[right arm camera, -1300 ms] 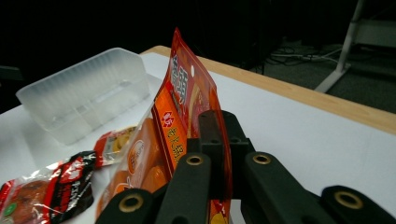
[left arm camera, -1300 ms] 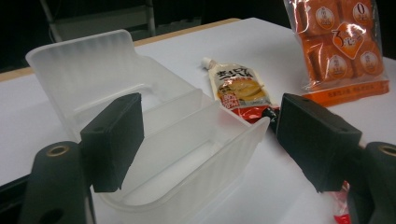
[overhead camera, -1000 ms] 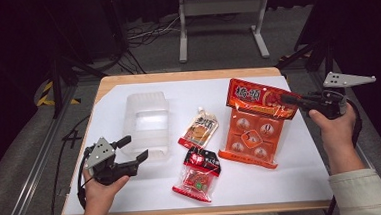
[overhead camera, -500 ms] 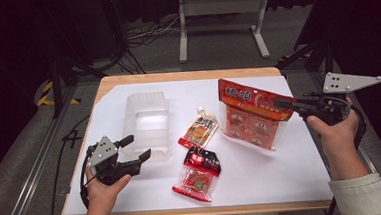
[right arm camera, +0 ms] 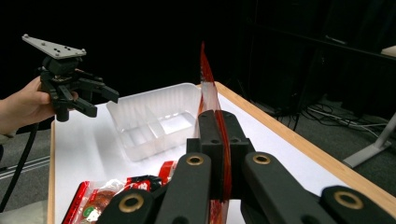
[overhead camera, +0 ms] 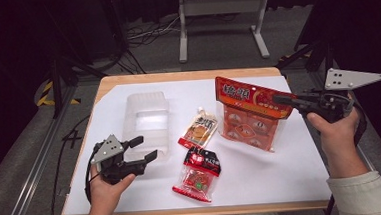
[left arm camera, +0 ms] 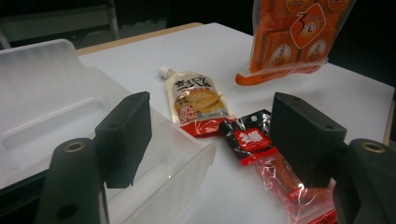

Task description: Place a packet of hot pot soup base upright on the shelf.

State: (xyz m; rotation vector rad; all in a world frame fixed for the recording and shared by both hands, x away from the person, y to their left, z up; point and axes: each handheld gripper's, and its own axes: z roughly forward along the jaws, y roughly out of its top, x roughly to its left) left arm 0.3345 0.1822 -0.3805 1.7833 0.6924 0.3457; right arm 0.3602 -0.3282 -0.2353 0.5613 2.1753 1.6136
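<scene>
While clamped edge-on, orange bag point(overhead camera: 249, 115) rises between right gripper point(overhead camera: 284, 100) jaws.

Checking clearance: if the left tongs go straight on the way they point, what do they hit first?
Probably the red snack packet, lying low between the jaws of the left tongs; the clear plastic container sits just to one side. Depth is hard to judge.

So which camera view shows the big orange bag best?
The high view: the whole orange bag shows, front on, pinched by the right hand-held gripper. The left gripper view shows its lower part; the right gripper view shows it edge-on.
</scene>
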